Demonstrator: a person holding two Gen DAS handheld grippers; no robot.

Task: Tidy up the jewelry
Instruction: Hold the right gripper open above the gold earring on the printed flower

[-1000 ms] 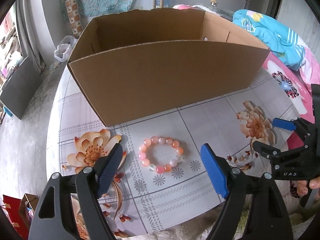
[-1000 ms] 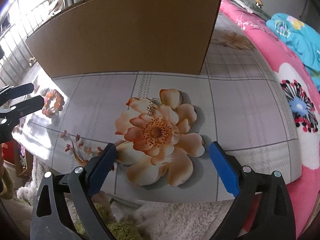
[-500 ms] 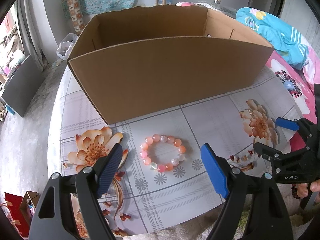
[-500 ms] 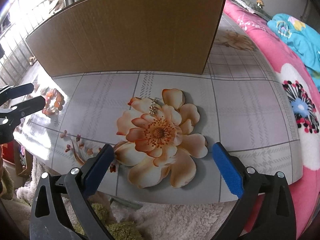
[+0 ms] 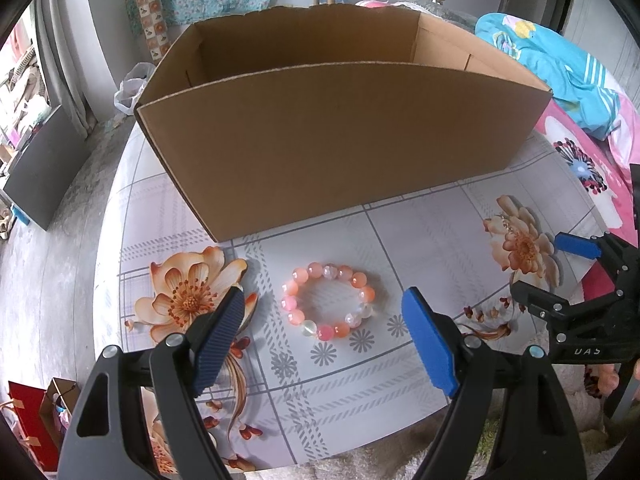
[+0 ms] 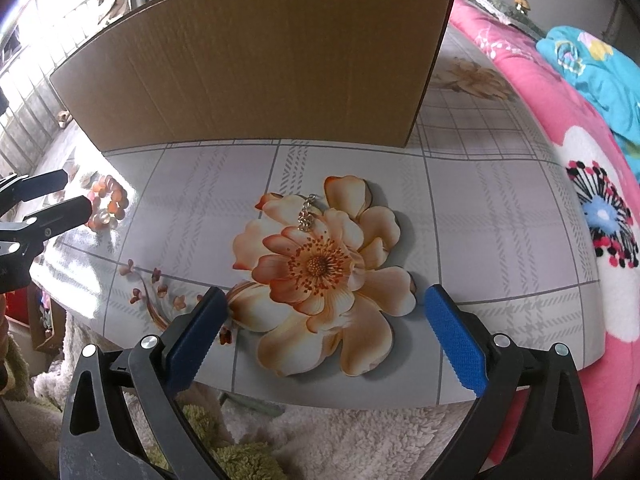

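no change: bracelet (image 5: 329,301) unmoved

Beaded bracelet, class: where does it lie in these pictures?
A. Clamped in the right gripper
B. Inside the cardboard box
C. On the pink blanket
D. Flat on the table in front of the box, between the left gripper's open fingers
D. The beaded bracelet lies on the table, in front of the cardboard box, and the left gripper frames it with open jaws, not touching it.
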